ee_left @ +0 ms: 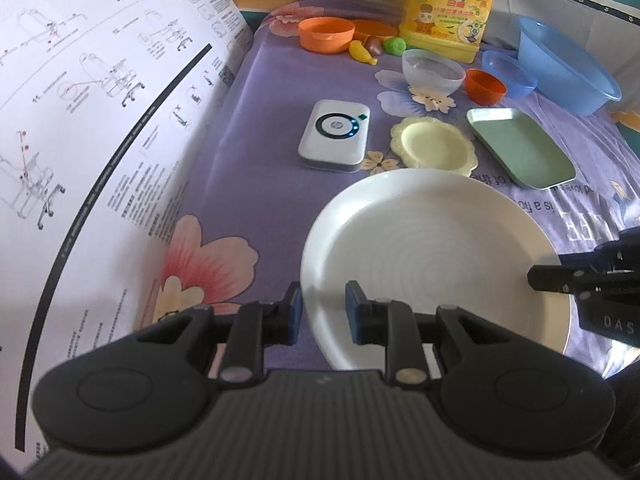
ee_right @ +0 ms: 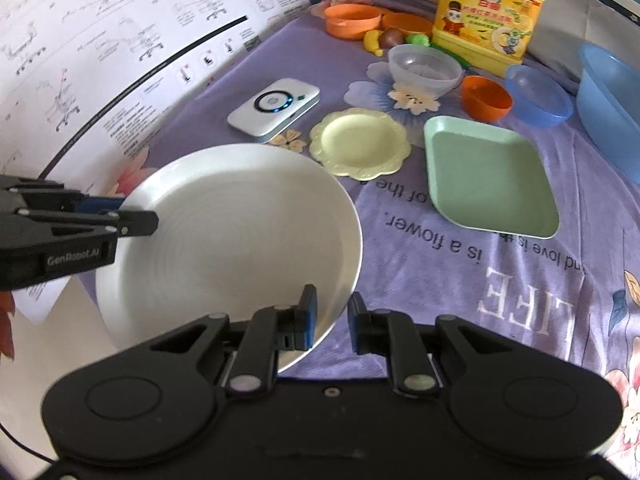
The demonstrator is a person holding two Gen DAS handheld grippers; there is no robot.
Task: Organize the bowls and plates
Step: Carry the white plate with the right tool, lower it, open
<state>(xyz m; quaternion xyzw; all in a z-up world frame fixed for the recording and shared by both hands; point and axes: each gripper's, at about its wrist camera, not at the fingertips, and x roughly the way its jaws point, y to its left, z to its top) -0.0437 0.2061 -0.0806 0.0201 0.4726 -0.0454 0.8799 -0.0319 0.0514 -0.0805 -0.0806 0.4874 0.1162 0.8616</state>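
A large white plate (ee_left: 432, 256) (ee_right: 240, 232) is held between both grippers above the purple flowered cloth. My left gripper (ee_left: 323, 312) is shut on its left rim, one finger on each side of the rim; it shows in the right wrist view (ee_right: 136, 220). My right gripper (ee_right: 332, 320) is shut on the plate's right rim; it shows in the left wrist view (ee_left: 544, 276). Beyond lie a yellow scalloped plate (ee_left: 434, 144) (ee_right: 360, 142) and a green square plate (ee_left: 520, 146) (ee_right: 486, 176). A clear bowl (ee_left: 433, 70) (ee_right: 424, 68), small orange bowl (ee_left: 486, 86) (ee_right: 486, 98) and blue bowl (ee_left: 510, 74) (ee_right: 538, 94) stand behind.
A white device with a lit ring (ee_left: 335, 134) (ee_right: 274, 106) lies left of the yellow plate. A big blue basin (ee_left: 568, 64) (ee_right: 612, 108) is far right. A yellow detergent jug (ee_left: 452, 8) (ee_right: 490, 12), orange dishes (ee_left: 326, 34) and toy fruit (ee_left: 362, 52) stand at the back. A printed sheet (ee_left: 92, 120) lies left.
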